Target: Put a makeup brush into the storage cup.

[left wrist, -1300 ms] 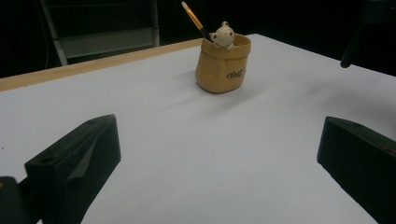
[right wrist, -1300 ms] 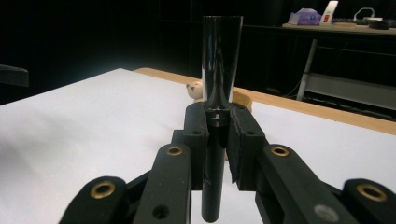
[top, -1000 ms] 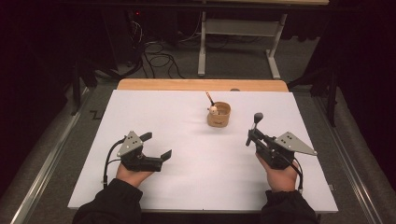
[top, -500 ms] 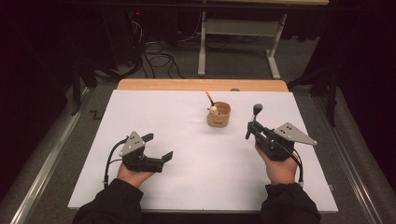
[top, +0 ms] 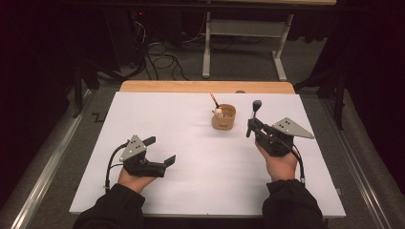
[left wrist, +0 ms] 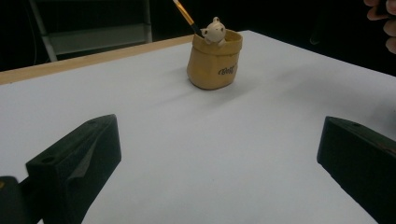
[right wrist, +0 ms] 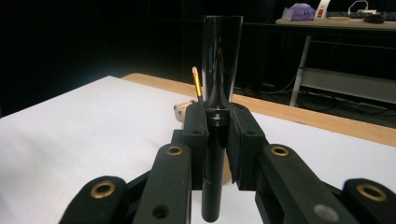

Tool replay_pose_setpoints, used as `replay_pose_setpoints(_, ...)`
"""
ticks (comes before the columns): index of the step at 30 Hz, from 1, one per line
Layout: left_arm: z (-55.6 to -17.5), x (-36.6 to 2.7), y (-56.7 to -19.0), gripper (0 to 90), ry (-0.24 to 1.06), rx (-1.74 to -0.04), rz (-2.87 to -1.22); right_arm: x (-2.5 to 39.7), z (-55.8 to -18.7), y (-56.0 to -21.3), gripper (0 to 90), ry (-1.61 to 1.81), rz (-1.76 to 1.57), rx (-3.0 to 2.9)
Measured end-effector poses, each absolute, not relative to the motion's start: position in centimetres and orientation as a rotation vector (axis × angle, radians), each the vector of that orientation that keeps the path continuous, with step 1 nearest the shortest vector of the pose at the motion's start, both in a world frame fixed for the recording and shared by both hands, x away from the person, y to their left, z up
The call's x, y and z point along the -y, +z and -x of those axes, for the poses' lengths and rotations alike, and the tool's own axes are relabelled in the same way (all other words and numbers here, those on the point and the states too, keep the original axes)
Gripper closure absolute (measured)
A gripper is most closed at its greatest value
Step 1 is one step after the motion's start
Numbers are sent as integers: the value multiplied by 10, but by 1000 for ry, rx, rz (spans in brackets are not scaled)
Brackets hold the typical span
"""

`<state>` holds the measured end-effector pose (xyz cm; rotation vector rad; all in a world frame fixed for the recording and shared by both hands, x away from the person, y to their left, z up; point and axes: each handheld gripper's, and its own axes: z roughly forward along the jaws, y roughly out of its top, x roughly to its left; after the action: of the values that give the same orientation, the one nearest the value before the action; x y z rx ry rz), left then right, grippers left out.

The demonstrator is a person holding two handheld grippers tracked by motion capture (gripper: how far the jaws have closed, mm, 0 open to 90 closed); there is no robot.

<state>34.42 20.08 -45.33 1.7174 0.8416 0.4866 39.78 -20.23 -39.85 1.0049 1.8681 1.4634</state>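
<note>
While the left gripper (top: 160, 151) rests wide open, the right gripper (top: 250, 125) clamps a black brush (right wrist: 219, 93) upright.

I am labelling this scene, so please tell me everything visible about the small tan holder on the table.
The small tan sack-shaped holder looks like glazed ceramic with dark lettering on its front. It stands upright on the white table sheet, far of centre. A small cream bear figure peeks over its rim, and a thin gold-handled brush leans out. No hand-held gripper touches it.
</note>
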Motion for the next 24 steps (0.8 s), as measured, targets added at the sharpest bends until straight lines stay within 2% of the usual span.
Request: replay_pose_setpoints(24,-346,-203,-454,6,469,-834,-1700,172,-432,-401,806,1437,-1013,-1898)
